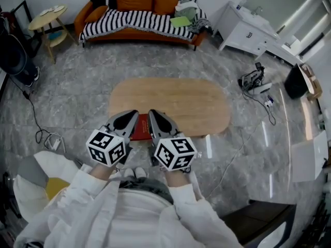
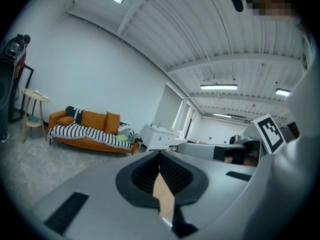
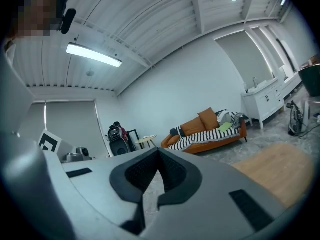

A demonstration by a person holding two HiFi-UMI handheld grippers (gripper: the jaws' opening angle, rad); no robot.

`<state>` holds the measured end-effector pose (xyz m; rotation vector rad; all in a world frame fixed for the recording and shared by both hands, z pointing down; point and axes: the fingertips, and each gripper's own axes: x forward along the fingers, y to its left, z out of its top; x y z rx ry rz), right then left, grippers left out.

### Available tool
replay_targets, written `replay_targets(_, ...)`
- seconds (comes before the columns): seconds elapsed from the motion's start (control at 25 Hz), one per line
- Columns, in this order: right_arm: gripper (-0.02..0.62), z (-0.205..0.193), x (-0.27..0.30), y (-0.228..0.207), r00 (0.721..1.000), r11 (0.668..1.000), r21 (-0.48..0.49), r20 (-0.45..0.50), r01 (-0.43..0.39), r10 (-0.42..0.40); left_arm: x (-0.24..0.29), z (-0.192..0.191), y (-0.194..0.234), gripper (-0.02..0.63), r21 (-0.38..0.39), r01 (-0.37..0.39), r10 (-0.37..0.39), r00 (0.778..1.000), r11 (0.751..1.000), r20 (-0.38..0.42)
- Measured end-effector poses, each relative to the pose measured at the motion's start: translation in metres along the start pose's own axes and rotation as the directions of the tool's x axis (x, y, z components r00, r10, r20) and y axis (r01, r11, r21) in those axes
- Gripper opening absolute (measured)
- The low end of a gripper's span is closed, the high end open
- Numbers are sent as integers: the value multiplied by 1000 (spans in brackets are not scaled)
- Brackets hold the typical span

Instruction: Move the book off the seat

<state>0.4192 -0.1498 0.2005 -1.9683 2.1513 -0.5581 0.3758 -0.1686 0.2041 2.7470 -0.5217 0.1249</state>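
Observation:
A green book lies on the striped seat of the orange sofa across the room; it also shows as the green book and the green book in the gripper views. Both grippers hover side by side over the near edge of the oval wooden table. My left gripper and right gripper point forward and hold nothing. In their own views the left gripper and right gripper have their tips together. A flat red book-like thing lies on the table between and under them.
A round side table and a black speaker stand at the far left. A white cabinet is at the far right, with cables and a power strip on the marble floor. White cloth lies at my left.

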Motion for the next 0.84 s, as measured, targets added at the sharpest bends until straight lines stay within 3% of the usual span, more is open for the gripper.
replay_targets(0.56, 11, -6, -2, 12, 1000, 999, -49, -29, -9, 7, -5, -2, -1, 5, -2, 10, -10, 1000, 1000, -7)
replay_targets(0.68, 11, -11, 0, 16, 997, 994, -96, -67, -49, 42, -6, -5, -4, 5, 12, 17, -17, 1000, 1000, -5)
replay_targets(0.84, 11, -6, 15, 30, 987, 971, -193, -97, -144, 127, -10, 6, 7, 5, 39, -9, 7, 998, 999, 57)
